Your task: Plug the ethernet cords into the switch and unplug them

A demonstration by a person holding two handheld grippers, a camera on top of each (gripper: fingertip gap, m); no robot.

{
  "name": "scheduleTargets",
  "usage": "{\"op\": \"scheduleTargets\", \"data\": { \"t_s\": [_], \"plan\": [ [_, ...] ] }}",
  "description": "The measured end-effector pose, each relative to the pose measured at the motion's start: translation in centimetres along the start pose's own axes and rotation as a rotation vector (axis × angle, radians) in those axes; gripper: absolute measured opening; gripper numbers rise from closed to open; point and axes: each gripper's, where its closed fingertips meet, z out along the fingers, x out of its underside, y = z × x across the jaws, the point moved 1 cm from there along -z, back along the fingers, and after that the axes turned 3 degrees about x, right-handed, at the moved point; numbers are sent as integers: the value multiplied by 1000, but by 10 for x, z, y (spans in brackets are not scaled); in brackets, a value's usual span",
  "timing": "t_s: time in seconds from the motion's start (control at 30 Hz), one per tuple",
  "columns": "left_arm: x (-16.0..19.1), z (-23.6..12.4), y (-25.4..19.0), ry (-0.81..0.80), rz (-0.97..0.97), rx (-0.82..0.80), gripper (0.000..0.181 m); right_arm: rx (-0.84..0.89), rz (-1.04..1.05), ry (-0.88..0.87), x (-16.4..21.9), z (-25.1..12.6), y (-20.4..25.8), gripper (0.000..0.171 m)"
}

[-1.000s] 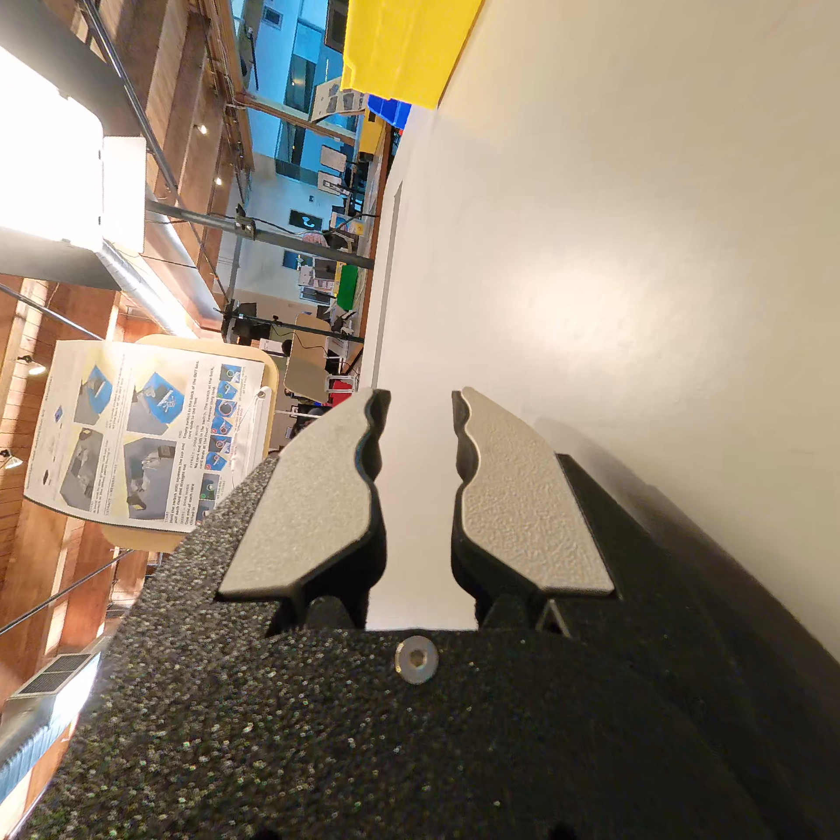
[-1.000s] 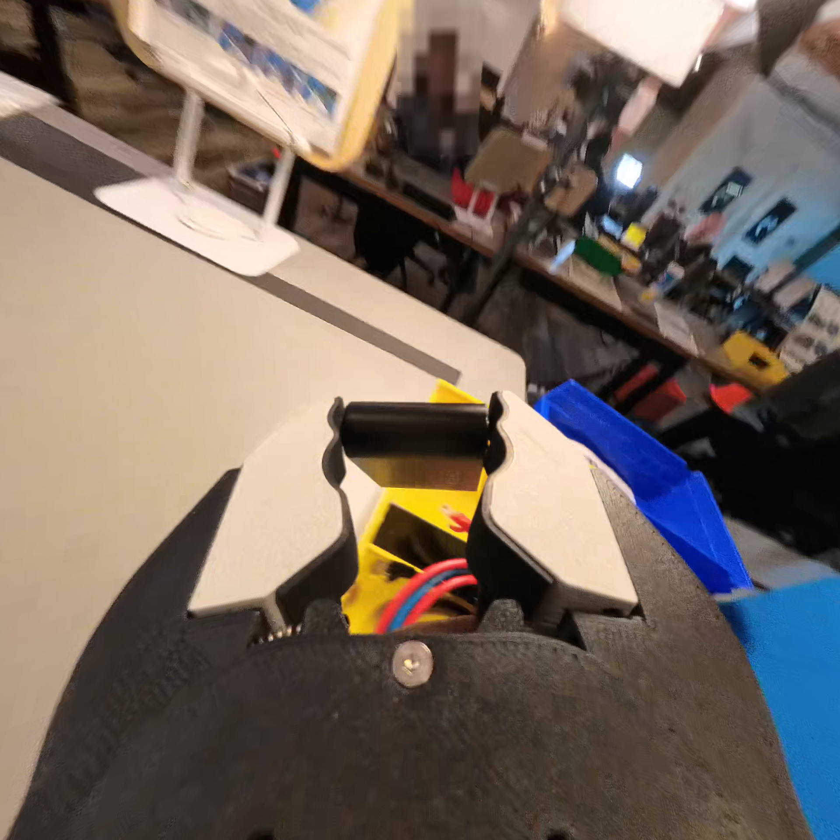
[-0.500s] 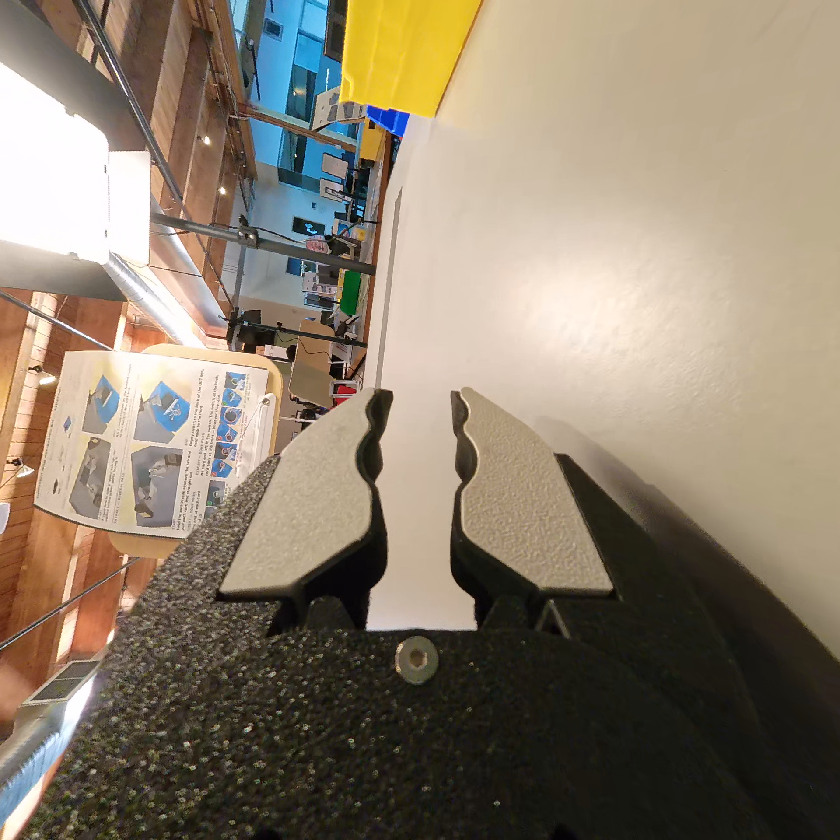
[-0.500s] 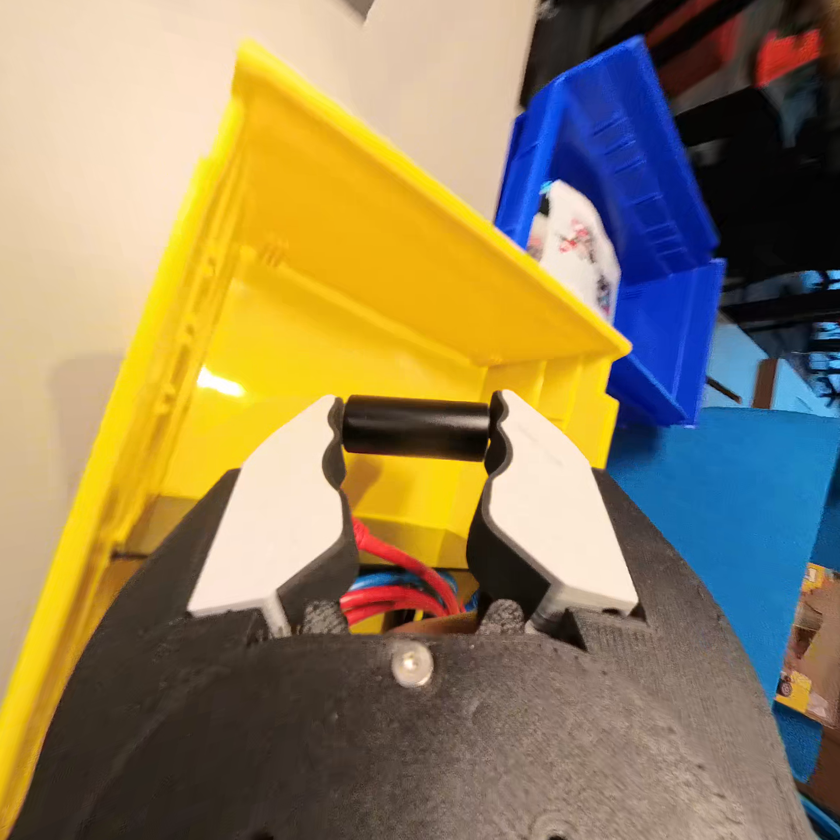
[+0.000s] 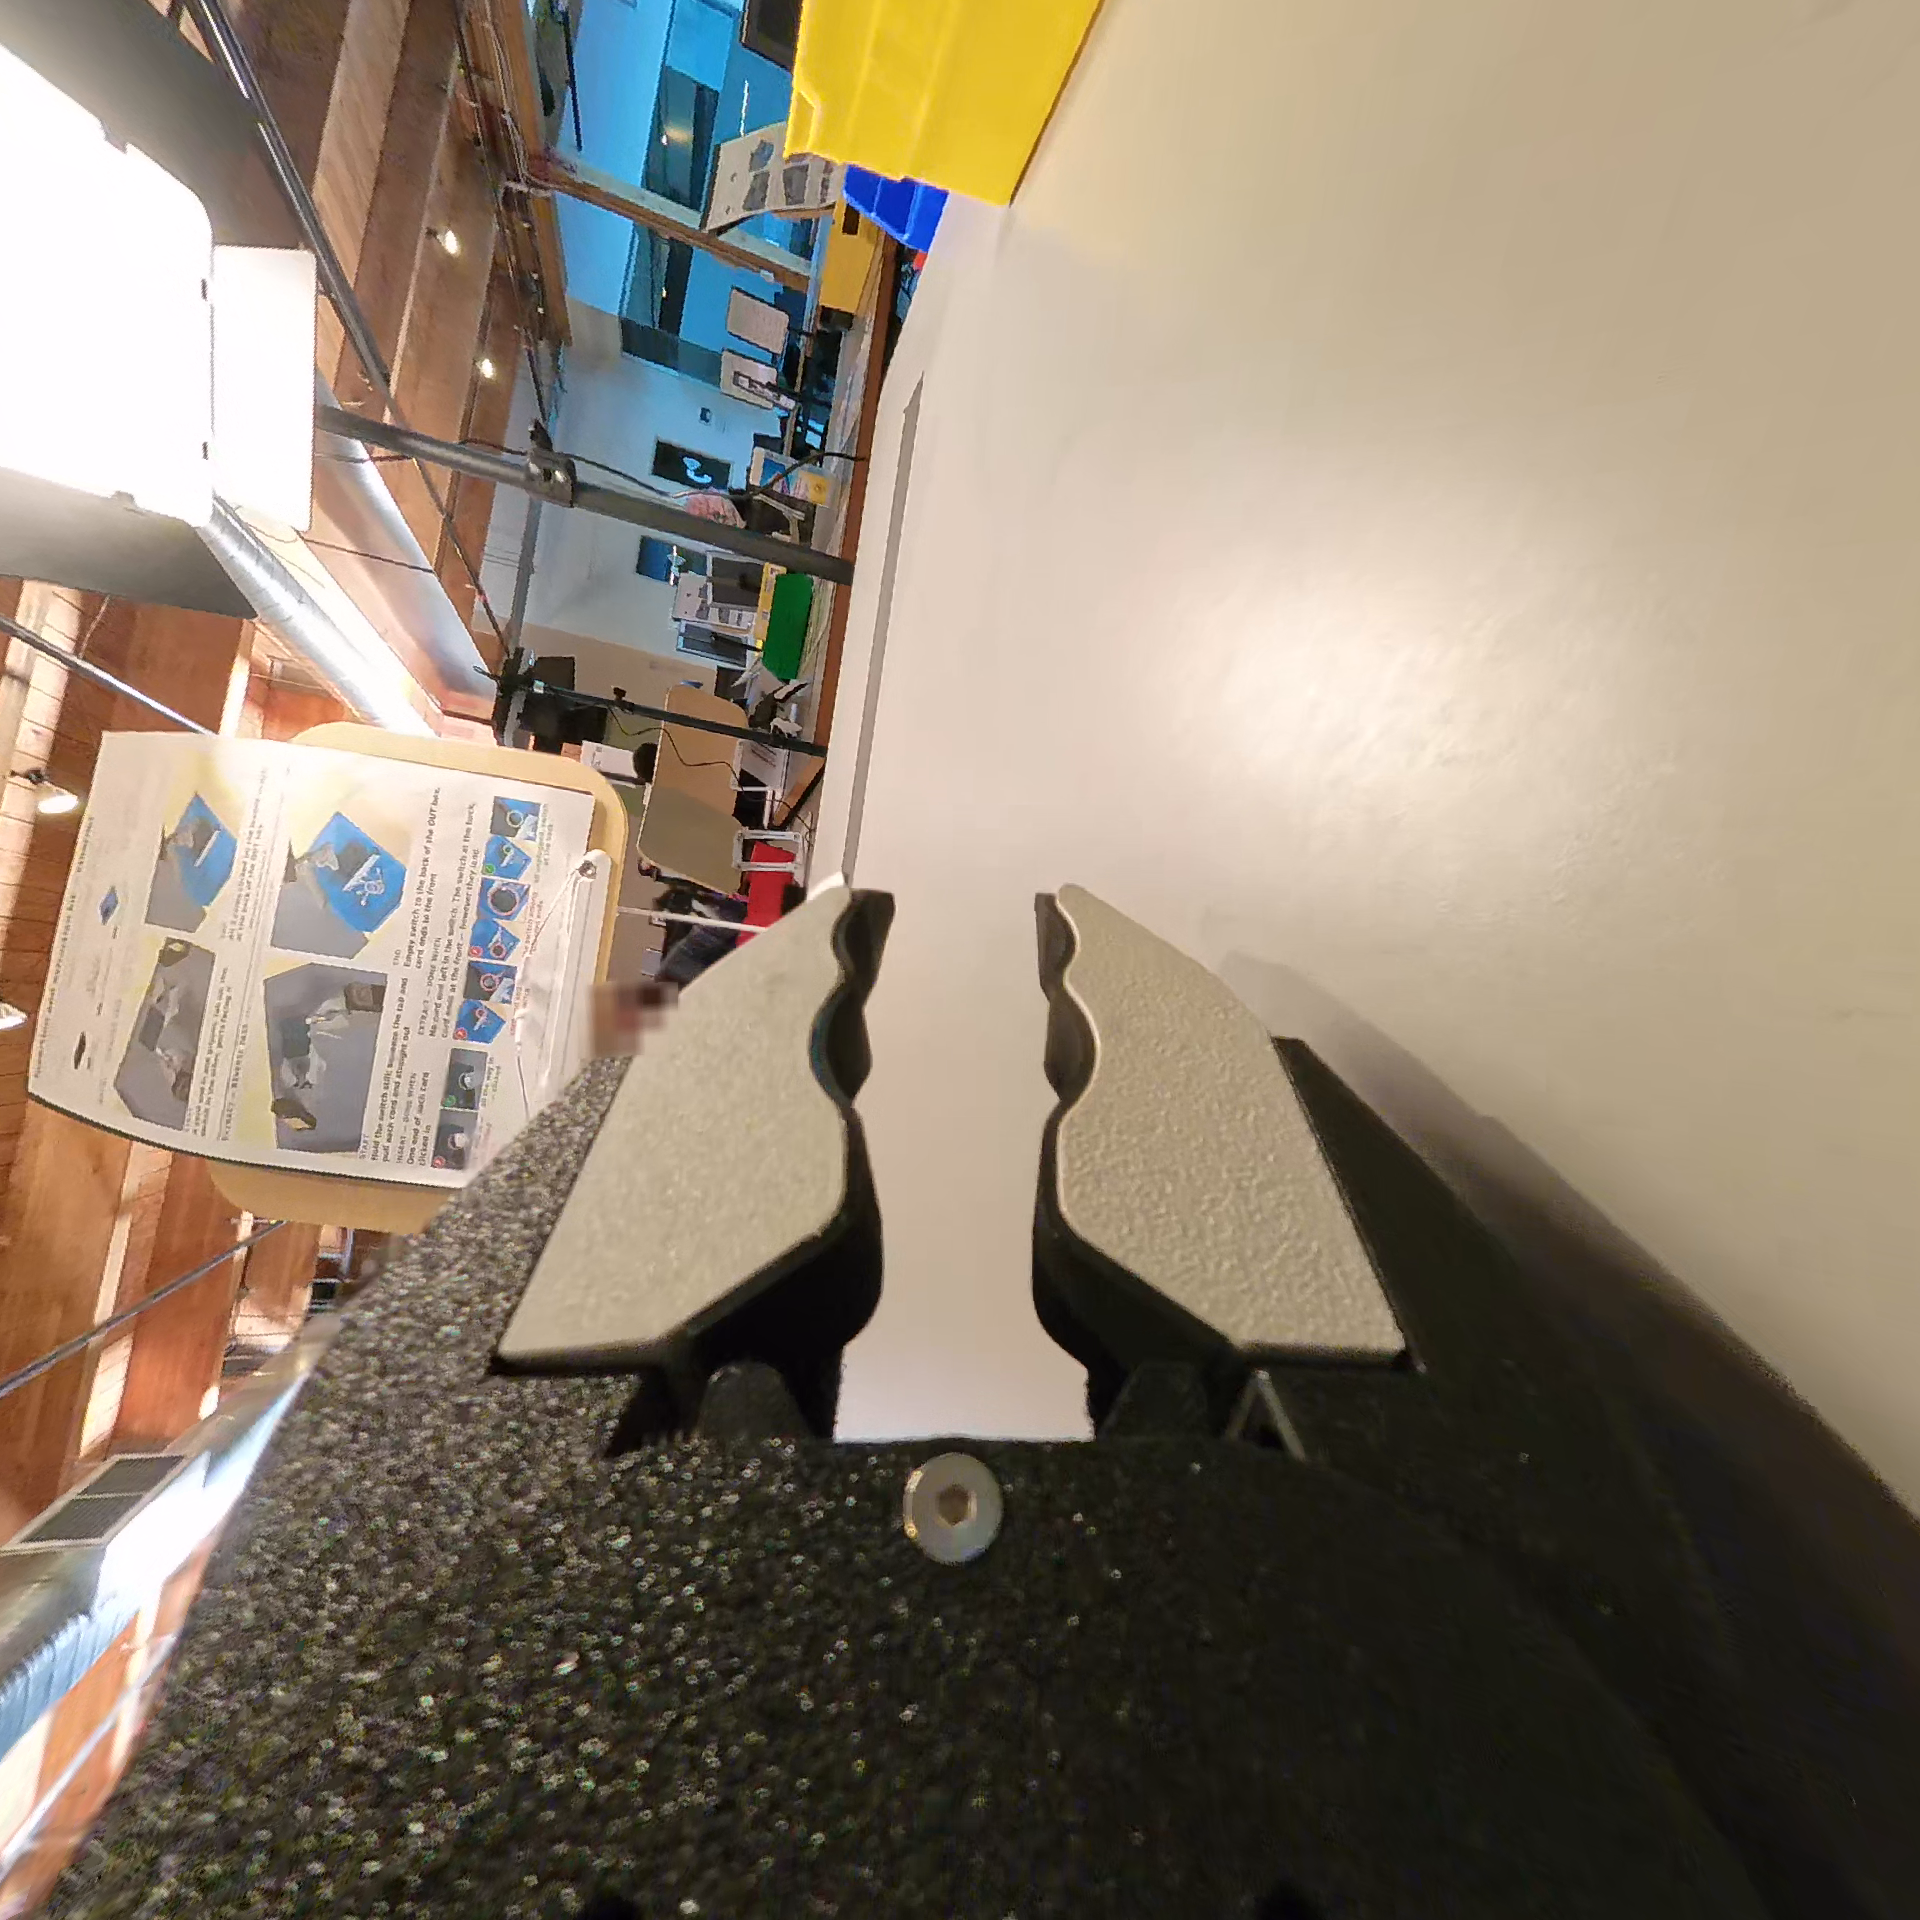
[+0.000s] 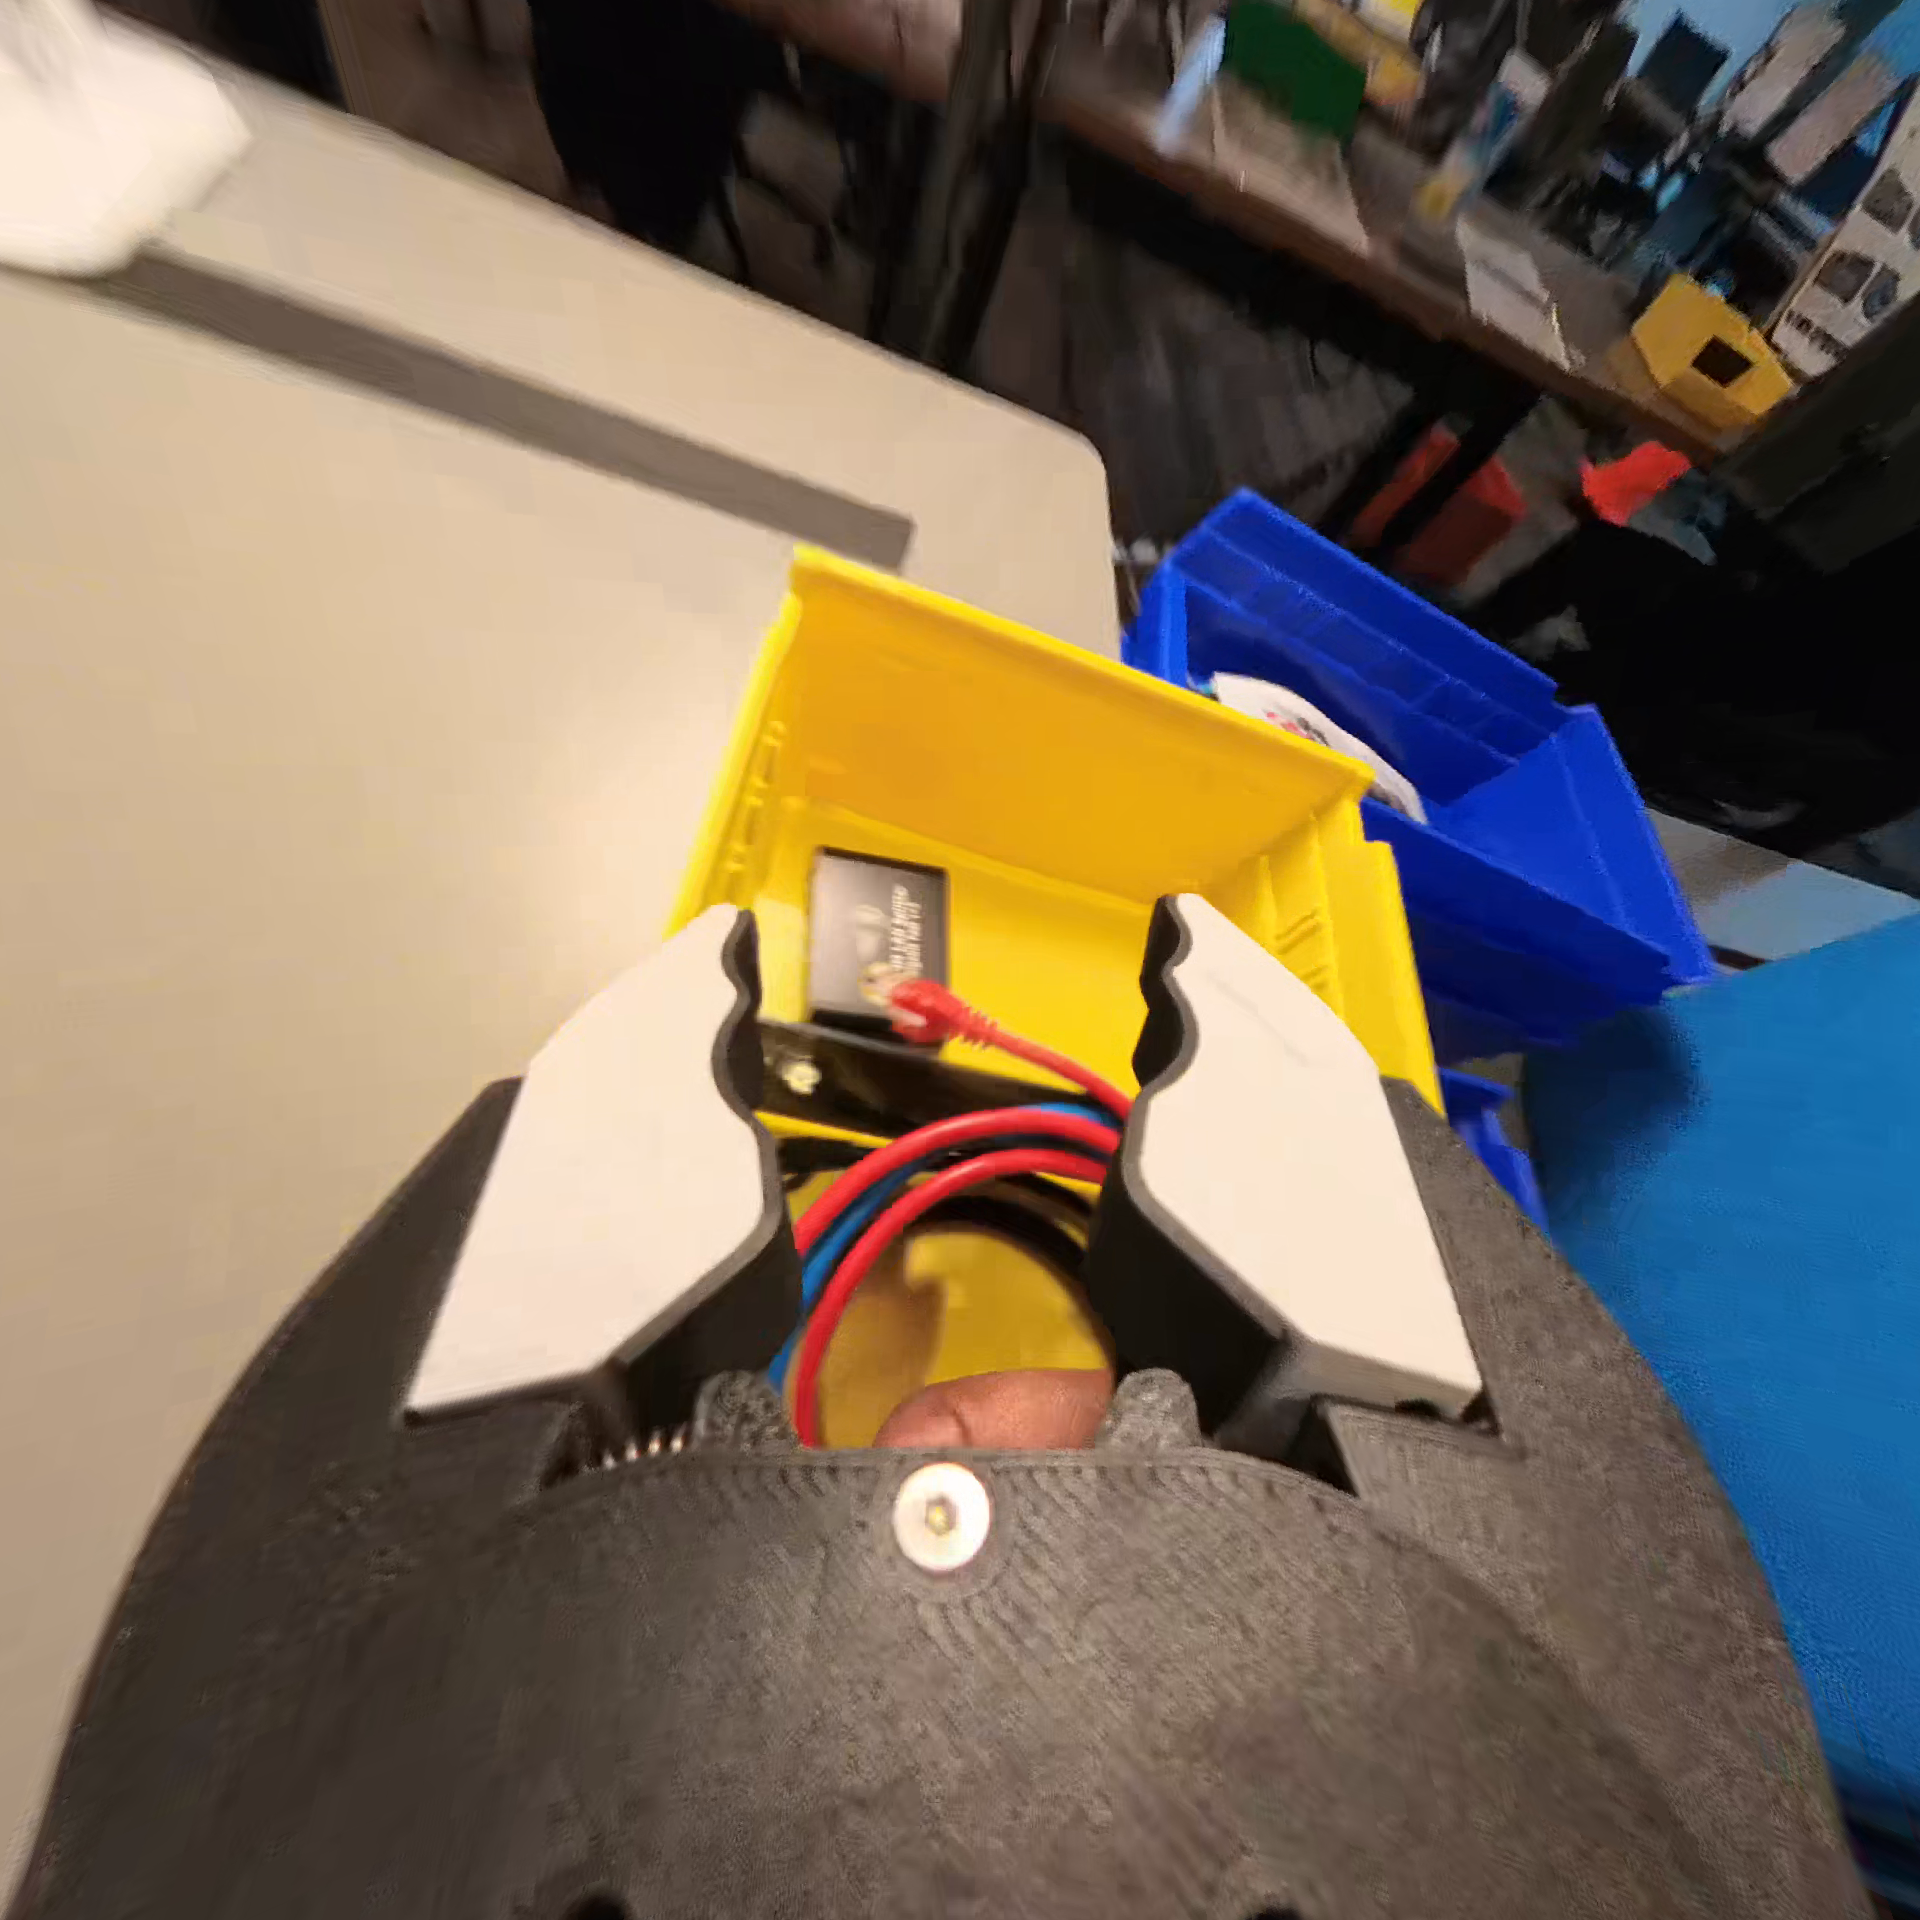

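My right gripper [image 6: 951, 920] is open and empty, right above the yellow bin [image 6: 1039, 727]. A black switch [image 6: 878, 925] lies inside the bin against its far wall. A red ethernet plug [image 6: 920, 1008] rests on it, and red and blue cords [image 6: 935, 1153] coil below between my fingers. My left gripper [image 5: 961, 914] lies on its side against the white table [image 5: 1455, 520]. Its jaws are a little apart with nothing between them. The yellow bin also shows far off in the left wrist view [image 5: 925, 83].
A blue bin [image 6: 1455, 727] with a white item in it sits right of the yellow bin. A blue mat [image 6: 1766, 1247] lies at the right. A fingertip [image 6: 987, 1403] shows under the right gripper. An instruction sheet on a stand [image 5: 312, 956] stands beyond the table's edge. The grippers' ends are close to 40 cm from one another.
My right gripper, shut on the black switch before, has opened over the yellow bin, and the switch now lies inside. The left gripper has hardly moved.
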Motion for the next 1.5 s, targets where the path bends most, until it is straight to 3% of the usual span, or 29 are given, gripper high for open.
{"op": "scheduleTargets", "data": {
  "t_s": [0.13,0.23,0.3,0.37,0.53,0.67,0.77,0.93,1.03,1.17,1.27,1.33,1.5],
  "plan": [
    [10,-1,2,37,-122,14,32,-166,204,-314,10,-73,28,64],
    [37,-3,0,192,-339,46,40,-288,265,-437,27,-100,49,54],
    [58,-10,-2,291,-538,73,48,-315,271,-383,35,-100,49,65],
    [77,-25,3,332,-689,46,54,-302,269,-399,37,-104,48,66],
    [104,-80,35,230,-968,-161,58,-285,272,-363,53,-90,56,64],
    [127,-130,60,149,-980,-390,56,-229,207,-333,56,-77,66,68],
    [165,-172,76,246,-954,-543,61,-202,139,-308,57,-72,73,72],
    [220,-262,107,299,-1077,-775,76,-222,111,-258,59,-68,83,85],
    [249,-296,105,356,-1140,-804,80,-248,102,-221,63,-62,91,95],
    [276,-284,74,457,-1230,-627,80,-246,87,-175,70,-54,99,100],
    [288,-269,62,543,-1152,-592,67,-175,70,-157,73,-48,97,87],
    [294,-262,61,613,-1099,-585,59,-108,60,-144,76,-43,92,67],
    [301,-256,59,716,-990,-596,18,21,59,-158,79,-36,82,21]
  ]
}}
